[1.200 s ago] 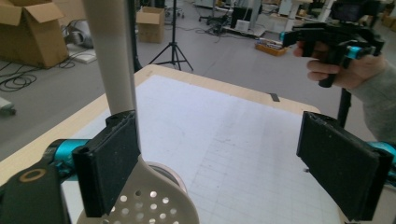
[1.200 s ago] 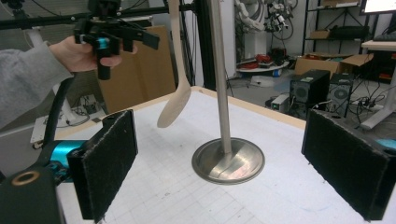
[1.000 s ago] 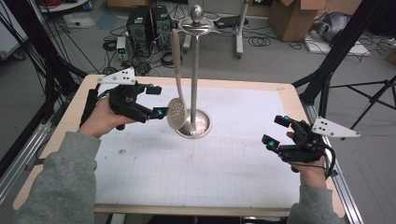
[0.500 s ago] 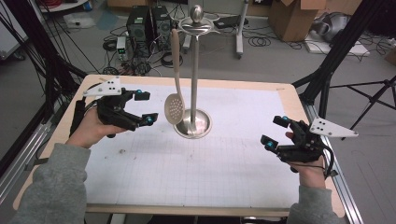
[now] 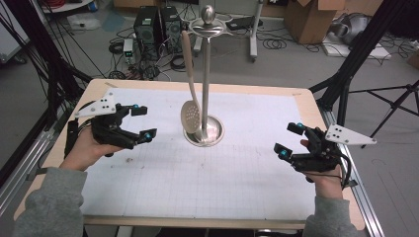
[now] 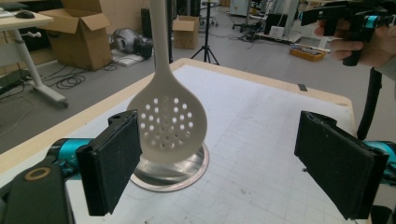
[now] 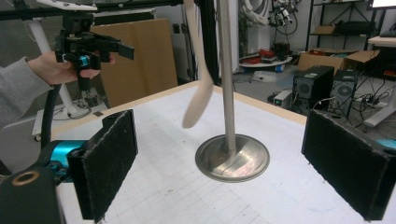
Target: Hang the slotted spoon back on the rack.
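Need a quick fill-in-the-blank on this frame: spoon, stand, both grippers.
1. The slotted spoon hangs from the metal ____.
2. The left gripper has its jaws ____.
3. The stand's round base rests on the ____.
4. The right gripper holds ____.

Missing words: stand; open; table; nothing

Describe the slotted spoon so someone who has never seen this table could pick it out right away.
Find the metal stand rising from a round base at the middle of the white mat. The slotted spoon hangs beside its pole. It is pale and long-handled, with a round bowl full of small holes.
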`<state>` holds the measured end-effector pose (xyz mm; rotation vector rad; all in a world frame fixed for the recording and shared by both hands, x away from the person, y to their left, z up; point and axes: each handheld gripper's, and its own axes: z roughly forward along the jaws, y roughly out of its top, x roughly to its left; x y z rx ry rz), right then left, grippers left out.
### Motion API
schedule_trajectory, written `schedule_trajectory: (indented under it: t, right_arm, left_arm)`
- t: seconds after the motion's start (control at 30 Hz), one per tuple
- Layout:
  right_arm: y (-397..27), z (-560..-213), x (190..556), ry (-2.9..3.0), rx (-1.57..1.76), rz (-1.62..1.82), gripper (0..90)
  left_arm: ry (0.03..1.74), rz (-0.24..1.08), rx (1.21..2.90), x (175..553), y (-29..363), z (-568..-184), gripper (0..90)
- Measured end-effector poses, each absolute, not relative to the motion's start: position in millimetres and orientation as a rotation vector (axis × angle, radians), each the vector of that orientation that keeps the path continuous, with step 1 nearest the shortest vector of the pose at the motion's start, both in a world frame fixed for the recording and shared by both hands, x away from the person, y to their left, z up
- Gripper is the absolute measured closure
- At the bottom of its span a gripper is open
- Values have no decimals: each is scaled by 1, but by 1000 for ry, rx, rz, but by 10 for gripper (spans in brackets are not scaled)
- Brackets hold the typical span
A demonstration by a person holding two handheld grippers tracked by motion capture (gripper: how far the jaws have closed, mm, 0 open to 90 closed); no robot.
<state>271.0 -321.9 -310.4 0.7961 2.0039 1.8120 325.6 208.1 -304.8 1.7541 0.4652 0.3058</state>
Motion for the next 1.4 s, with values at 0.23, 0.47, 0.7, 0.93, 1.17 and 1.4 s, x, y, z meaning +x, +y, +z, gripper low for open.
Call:
schedule_trajectory:
  t: [0.23,0.47,0.7,0.93,1.17,1.4]
  right_arm:
    - [-323,-310,271,2001,803,1815,95]
    - [-322,-310,272,2001,797,1813,95]
    - [-318,-311,276,2014,793,1810,95]
    - [-314,-311,278,2021,783,1812,95]
    - [-311,-311,280,2028,782,1808,95]
    - [-310,-313,281,2038,790,1800,95]
  left_arm:
    - [453,286,1734,317,217,-313,151]
    - [484,335,1712,308,229,-318,152]
    - [532,363,1676,302,241,-325,151]
    - [582,423,1656,293,260,-328,150]
    - [651,495,1650,285,280,-338,147]
    - [683,499,1645,280,291,-348,148]
